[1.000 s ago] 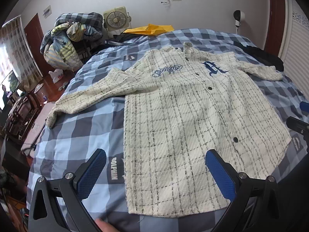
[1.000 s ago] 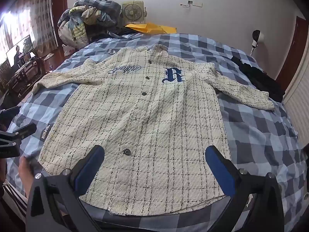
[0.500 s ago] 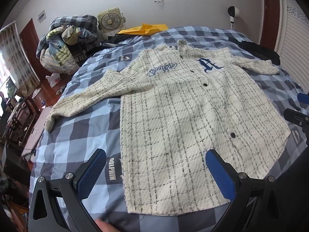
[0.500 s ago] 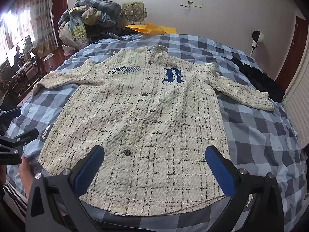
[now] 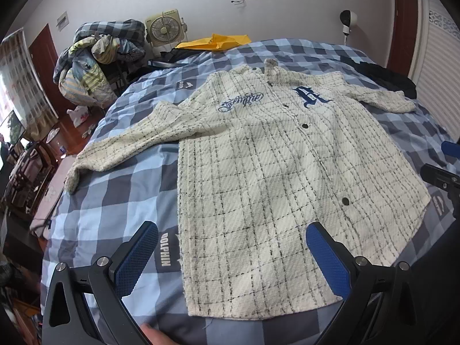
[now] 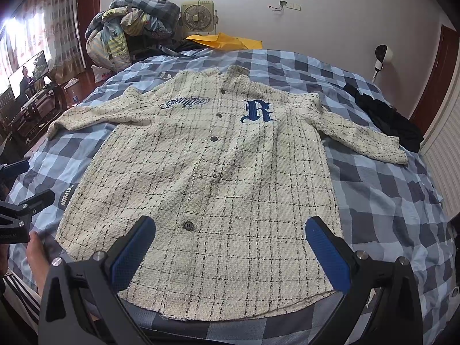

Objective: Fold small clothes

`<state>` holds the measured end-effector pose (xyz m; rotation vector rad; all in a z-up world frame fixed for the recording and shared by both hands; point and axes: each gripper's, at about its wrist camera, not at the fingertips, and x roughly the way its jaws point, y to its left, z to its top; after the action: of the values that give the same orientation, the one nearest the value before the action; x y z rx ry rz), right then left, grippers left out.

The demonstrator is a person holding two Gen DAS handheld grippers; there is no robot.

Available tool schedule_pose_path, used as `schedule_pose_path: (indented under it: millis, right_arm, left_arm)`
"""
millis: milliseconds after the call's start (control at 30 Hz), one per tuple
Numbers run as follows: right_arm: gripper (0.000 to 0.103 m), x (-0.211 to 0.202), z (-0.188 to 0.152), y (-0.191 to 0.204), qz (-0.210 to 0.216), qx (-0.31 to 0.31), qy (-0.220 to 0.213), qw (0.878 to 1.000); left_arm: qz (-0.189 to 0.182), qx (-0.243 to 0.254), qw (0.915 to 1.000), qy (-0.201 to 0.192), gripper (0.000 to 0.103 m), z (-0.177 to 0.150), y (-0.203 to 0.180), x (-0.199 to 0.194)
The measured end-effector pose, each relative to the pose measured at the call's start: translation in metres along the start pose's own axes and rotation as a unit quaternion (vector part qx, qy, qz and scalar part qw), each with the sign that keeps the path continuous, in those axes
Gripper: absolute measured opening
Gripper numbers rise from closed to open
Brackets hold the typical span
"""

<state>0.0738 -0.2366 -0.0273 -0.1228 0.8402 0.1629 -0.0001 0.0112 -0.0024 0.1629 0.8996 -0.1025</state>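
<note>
A cream plaid button-up shirt (image 5: 273, 178) with a blue "R" lies flat, front up, on the blue checked bed (image 5: 115, 189), both sleeves spread out. It also shows in the right wrist view (image 6: 218, 178). My left gripper (image 5: 230, 256) is open and empty, above the shirt's lower left hem. My right gripper (image 6: 230, 253) is open and empty, above the shirt's lower hem. The right gripper shows at the right edge of the left wrist view (image 5: 442, 172); the left gripper shows at the left edge of the right wrist view (image 6: 20, 201).
A pile of bedding and clothes (image 5: 97, 57) and a fan (image 5: 164, 28) stand beyond the bed's far left corner. A yellow item (image 5: 215, 41) lies at the head of the bed. Dark clothing (image 6: 385, 118) lies at the bed's right side.
The left gripper's view has shifted slightly right and back. The shirt has not moved and both grippers stay open.
</note>
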Motion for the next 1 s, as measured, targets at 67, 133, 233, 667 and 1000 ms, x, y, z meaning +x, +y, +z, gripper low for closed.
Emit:
schedule_pose_path:
  millis: [67,133,233,667,1000]
  right_arm:
    - [0.102,0.0003,-0.0001,-0.0004,0.000,0.000,0.000,1.000]
    - [0.102,0.0003,-0.0004,-0.0005,0.000,0.000,0.000,1.000]
    - [0.102,0.0002,-0.0003,-0.0002,0.000,0.000,0.000,1.000]
    - [0.102,0.0000,0.0001,0.0004,-0.001,0.000,0.001,1.000]
    - [0.102,-0.0036,-0.0003,0.0026,-0.011,-0.011,-0.007,1.000]
  left_arm:
    - [0.000,-0.001,1.0000,0.002,0.103,-0.0004,0.0003,0.0010]
    - [0.000,-0.001,1.0000,0.007,0.103,-0.0008,0.0003,0.0024]
    - [-0.001,-0.004,1.0000,0.008,0.103,-0.0011,0.0016,0.0025]
    - [-0.003,-0.020,0.9997,0.015,0.103,-0.0004,0.0076,0.0048]
    - [-0.001,-0.020,0.9998,0.008,0.103,-0.0006,0.0087,0.0030]
